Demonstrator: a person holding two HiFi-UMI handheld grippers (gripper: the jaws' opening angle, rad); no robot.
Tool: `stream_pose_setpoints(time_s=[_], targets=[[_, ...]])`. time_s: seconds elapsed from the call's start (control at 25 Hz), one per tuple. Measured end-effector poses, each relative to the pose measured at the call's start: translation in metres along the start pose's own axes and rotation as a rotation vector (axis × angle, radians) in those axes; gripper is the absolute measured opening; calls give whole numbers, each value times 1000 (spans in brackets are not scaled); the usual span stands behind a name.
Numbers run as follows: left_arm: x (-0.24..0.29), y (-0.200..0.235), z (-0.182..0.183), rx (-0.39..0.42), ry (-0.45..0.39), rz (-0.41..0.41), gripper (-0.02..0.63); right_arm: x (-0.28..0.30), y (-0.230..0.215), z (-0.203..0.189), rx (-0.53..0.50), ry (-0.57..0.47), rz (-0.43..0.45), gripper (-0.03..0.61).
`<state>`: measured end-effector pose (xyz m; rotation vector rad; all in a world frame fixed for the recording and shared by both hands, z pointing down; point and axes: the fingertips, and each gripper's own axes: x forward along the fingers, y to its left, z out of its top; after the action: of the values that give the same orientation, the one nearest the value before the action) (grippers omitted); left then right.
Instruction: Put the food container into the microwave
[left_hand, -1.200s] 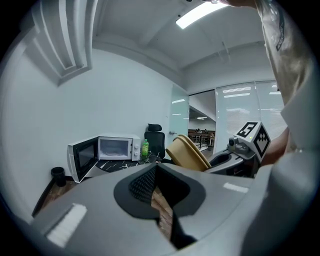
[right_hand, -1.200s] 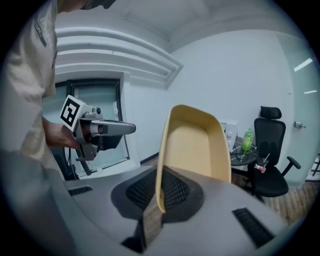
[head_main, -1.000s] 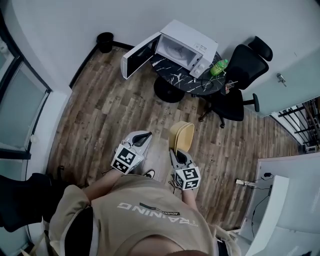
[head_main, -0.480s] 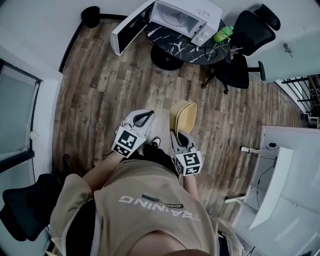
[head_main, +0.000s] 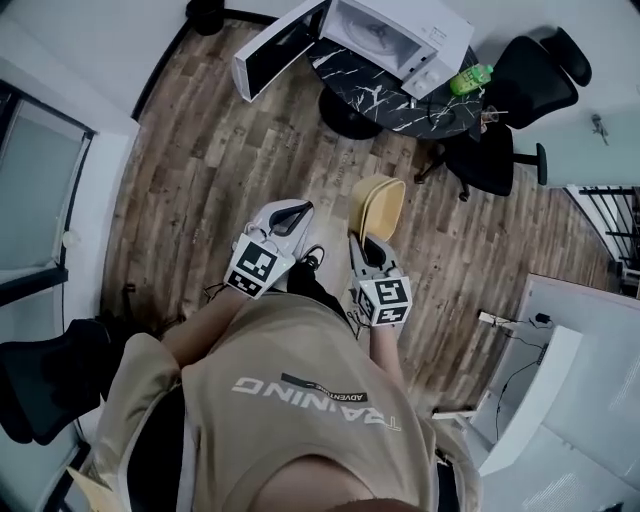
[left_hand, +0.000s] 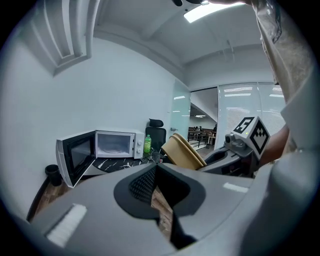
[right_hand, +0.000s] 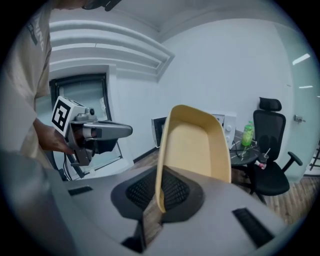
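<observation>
Matt grey plastic on the left gripper (left_hand: 160, 195) and the right gripper (right_hand: 157, 200), smooth shells both, with dark pads (right_hand: 137, 192) in a fine cross-hatched grain. The food container (right_hand: 196, 142) reads as smooth tan plastic, dull satin, no glare on it. Underfoot there's a wood-plank floor (head_main: 215, 180), weathered grey-brown, grain showing, low sheen. The table (head_main: 400, 100) top is black with white marble veining and looks polished. The microwave (head_main: 425, 35) has a smooth white casing and dark glossy door glass. The green bottle (head_main: 470, 80) is shiny plastic, the chair (head_main: 490, 160) matt black. The person's shirt (head_main: 300, 400) is soft beige cloth, lightly creased, with printed lettering.
</observation>
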<state>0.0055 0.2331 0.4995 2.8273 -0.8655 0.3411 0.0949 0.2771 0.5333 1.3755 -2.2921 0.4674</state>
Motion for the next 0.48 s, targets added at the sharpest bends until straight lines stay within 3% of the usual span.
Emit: stream_pose_setpoints(time_s=[0.28, 0.48], targets=[[47, -3, 38, 27, -11, 69, -9, 19, -64, 22, -28, -22, 82, 21], [77, 1, 44, 19, 21, 121, -9, 35, -105, 27, -38, -37, 136, 21]])
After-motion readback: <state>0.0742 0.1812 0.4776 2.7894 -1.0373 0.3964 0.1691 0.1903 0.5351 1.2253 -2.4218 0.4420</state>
